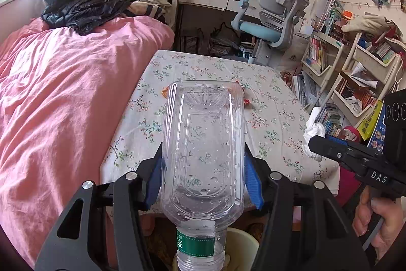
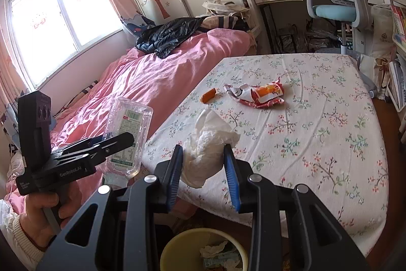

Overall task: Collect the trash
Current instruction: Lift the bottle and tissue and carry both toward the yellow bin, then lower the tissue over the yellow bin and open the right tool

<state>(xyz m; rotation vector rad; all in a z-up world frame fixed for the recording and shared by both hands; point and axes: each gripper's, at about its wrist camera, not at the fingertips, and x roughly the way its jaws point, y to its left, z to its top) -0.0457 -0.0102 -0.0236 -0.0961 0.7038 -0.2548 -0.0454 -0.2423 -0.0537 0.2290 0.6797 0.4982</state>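
Two grippers carry trash near the table edge: the left gripper clamps an empty bottle neck-down, the right gripper pinches a tissue above the bin. Risk, I think: the smooth wet bottle slips, or falls beside the narrow bin; the wrapper waits on the table.
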